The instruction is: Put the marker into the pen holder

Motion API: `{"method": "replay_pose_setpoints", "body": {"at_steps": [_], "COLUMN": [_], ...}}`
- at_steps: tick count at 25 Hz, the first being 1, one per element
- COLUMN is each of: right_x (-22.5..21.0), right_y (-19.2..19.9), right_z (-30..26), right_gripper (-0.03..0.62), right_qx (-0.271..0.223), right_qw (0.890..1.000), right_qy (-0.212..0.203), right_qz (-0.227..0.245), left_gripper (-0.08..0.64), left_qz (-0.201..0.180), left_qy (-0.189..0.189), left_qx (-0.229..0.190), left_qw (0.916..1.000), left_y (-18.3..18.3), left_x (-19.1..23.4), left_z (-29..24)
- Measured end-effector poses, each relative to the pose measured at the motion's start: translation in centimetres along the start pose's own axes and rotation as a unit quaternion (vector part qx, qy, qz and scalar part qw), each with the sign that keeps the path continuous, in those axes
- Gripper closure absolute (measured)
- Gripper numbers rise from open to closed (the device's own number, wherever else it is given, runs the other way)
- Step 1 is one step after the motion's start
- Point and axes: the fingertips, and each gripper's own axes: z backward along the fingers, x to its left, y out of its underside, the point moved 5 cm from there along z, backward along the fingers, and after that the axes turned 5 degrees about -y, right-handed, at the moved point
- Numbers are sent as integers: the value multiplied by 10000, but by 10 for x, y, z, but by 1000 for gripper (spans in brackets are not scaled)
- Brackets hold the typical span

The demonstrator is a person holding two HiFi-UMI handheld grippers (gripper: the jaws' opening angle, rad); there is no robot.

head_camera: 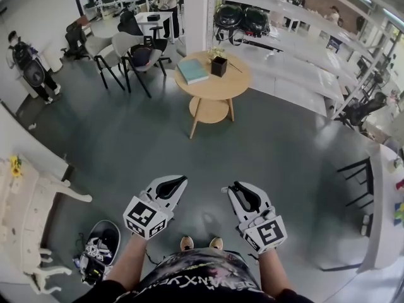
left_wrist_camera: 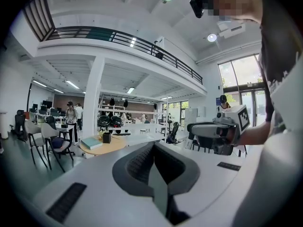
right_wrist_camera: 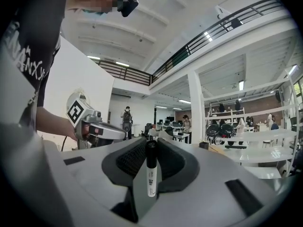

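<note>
- The person stands on the grey floor point(head_camera: 126, 144) and holds both arms out in front, low by the tummy, side by side.
- The left arm point(head_camera: 128, 257) is bare and reaches forward. The left gripper point(head_camera: 172, 185) points ahead, almost level, just a little bit down.
- The right arm point(head_camera: 273, 275) does the same on the other side. The right gripper point(right_wrist_camera: 151, 142) also points ahead and nearly level. The two grippers are near each other but do not touch.
- The left gripper has its jaws pressed together at the tips. There is nothing between them (only the dark bumpy pads show).
- The right gripper has its jaws clamped on the marker point(right_wrist_camera: 151, 174). The jaws are partly apart, just as wide as the marker is thick.
- The marker stands up straight between the pads. It has a white body with small black print (too small to read) and a black cap on top. The cap pokes up just past the jaw tips.
- The pen holder point(head_camera: 219, 66) is a small black box. It sits on a round wooden counter point(head_camera: 235, 84), well apart from both grippers, across the floor ahead.
- A blue-green book point(head_camera: 192, 71) lies on the same counter, just beside the pen holder.
- The marker is not in the pen holder yet (it is up in the right gripper, far from it).
</note>
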Motion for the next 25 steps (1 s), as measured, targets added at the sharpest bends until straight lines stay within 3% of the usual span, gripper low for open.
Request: {"method": "replay_pose_setpoints", "body": {"at_steps": [25], "right_x": [-41], "right_y": [20], "right_z": [55], "right_gripper": [517], "right_qx": [-46], "right_qw": [9998], "right_qy": [-189], "right_qz": [-4], "left_gripper": [541], "left_qz": [-110], "left_qy": [-147], "left_qx": [136], "left_qw": [9997], "left_y": [2], "left_x": [-65], "left_z": [-37]}}
